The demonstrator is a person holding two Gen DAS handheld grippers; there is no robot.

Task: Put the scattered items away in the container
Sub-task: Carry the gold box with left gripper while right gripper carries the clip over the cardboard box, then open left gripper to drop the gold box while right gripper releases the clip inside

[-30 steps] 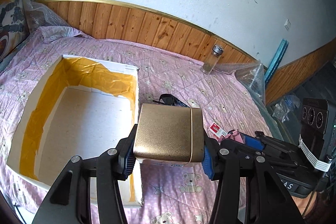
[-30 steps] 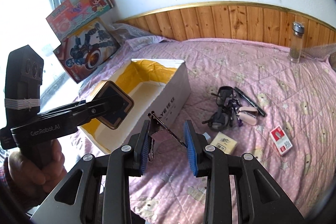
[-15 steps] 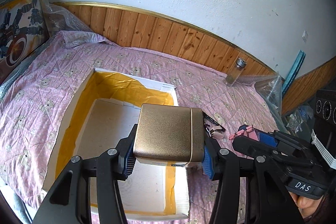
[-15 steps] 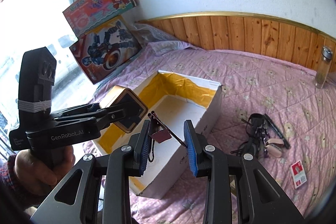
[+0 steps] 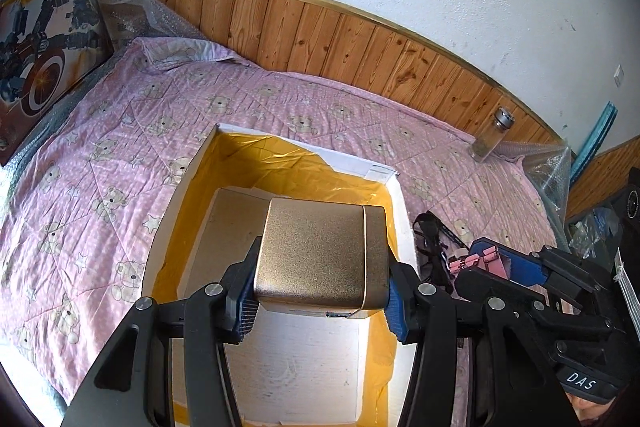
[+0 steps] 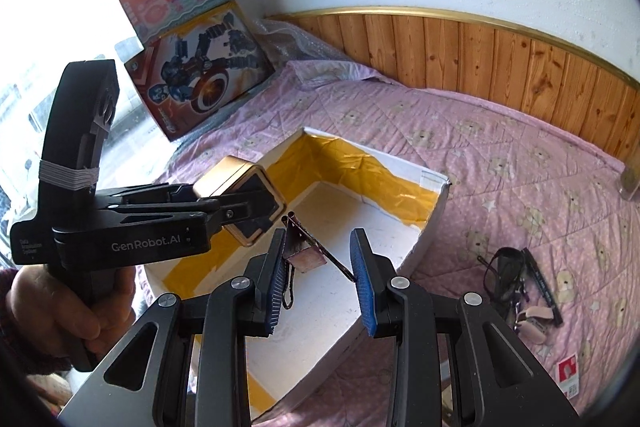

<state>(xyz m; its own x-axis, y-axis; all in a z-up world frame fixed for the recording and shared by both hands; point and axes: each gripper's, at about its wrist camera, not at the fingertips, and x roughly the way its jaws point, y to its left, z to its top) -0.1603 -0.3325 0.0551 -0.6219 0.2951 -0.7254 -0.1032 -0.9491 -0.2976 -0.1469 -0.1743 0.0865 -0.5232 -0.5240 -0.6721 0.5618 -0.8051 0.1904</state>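
- Container (image 5: 394, 211), a white box lined with yellow tape, lies open-topped on the pink bear-print bedspread (image 5: 120, 147); both claws hang over it.
- Left gripper (image 5: 320, 301) is clenched on a gold tin (image 5: 320, 255), its blue pads pressed to the tin's two sides; the tin is held in the air above the box's near right part.
- Below and ahead of that claw the box floor is bare, with open room to the left wall and the far wall; the right wall stands just under the tin's right edge.
- Right gripper (image 6: 320, 275) grasps a small clip with a brownish tag (image 6: 305, 255): the tag sits against the left pad, a thin wire arm reaches across to the right pad. It hangs over the box's near edge.
- Left gripper (image 6: 240, 211) with the tin is just left of and ahead of the right claw, close but apart from it.
- Right of the box on the spread lie black straps and a pen (image 6: 516, 275), a pink clip (image 5: 466, 263) and a red-and-white card (image 6: 568, 373).
- A glass jar (image 5: 490, 139) stands far ahead by the wood panelling.
- Toy boxes (image 6: 200, 67) lean at the window, far left.
- Readable: "GenRobot.AI" on the left gripper body, "DAS" on the right one.
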